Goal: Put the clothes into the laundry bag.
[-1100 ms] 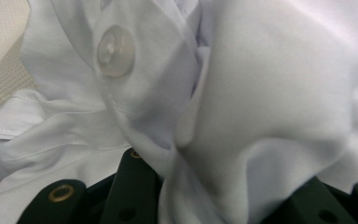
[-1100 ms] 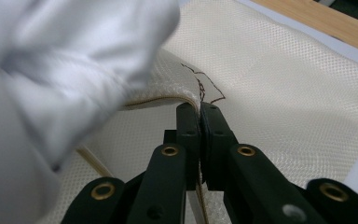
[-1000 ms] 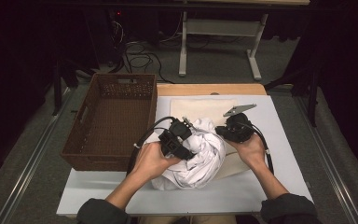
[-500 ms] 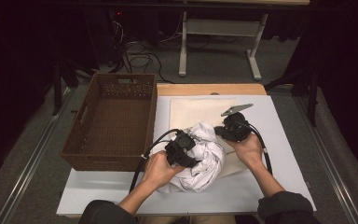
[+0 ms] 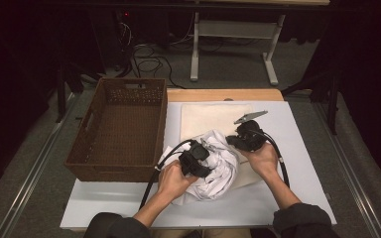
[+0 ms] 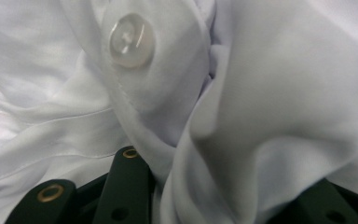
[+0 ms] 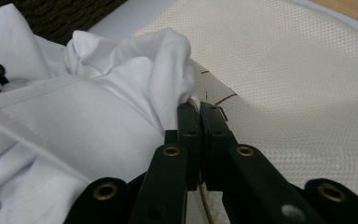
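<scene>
A crumpled white shirt lies on the white table top, partly over a cream cloth. My left gripper presses into the shirt's left side. In the left gripper view its jaws stand apart at the bottom, with shirt folds bunched between them and a pale button above. My right gripper is at the shirt's right edge. In the right gripper view its jaws are shut, with a thin edge of the shirt pinched at their tips above the cream cloth.
A brown wicker basket stands with nothing in it at the left of the table, close to the shirt. A wooden strip runs along the far edge. Bare white table top lies to the right and in front.
My left gripper has moved a little right and toward the person, deeper into the shirt. My right gripper has edged left, and the shirt is bunched tighter between them.
</scene>
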### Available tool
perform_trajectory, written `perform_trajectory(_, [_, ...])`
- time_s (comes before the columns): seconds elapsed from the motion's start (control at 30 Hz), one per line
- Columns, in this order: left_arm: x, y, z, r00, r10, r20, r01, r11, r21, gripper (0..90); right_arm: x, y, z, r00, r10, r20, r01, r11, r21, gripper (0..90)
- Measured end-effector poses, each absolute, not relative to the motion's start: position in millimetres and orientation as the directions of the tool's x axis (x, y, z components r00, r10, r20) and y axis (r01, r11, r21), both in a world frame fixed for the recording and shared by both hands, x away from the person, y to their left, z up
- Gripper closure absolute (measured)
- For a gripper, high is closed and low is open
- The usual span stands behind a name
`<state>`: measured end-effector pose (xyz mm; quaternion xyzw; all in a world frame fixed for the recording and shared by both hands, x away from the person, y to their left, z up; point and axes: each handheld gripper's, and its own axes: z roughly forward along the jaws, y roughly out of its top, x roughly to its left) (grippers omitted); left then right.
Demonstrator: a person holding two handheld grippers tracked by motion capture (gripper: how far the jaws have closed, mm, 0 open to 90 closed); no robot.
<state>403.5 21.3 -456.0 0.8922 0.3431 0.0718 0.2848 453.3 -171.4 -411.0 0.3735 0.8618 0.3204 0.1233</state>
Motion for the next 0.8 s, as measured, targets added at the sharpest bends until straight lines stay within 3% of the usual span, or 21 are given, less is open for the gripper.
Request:
perform_trajectory(0.23, [413,23,-461,0.729,0.683,-0.039,0.581,-0.588,0.563,61.9,451,-164,-414,-0.693,0.720,0.026,0.563,0.519,0.643,89.4])
perform_trajectory(0.47, [407,29,-449,0.748,0.660,-0.073,0.573,-0.587,0.571,41.8,454,-166,-411,-0.680,0.733,0.015,0.565,0.511,0.647,89.4])
perform_trajectory(0.63, [400,25,-438,0.759,0.649,-0.043,0.554,-0.610,0.567,36.7,454,-167,-410,-0.675,0.737,0.009,0.569,0.513,0.643,89.3])
perform_trajectory(0.8, [395,28,-425,0.773,0.631,-0.072,0.554,-0.615,0.562,31.7,452,-169,-410,-0.678,0.735,-0.001,0.566,0.524,0.636,89.3])
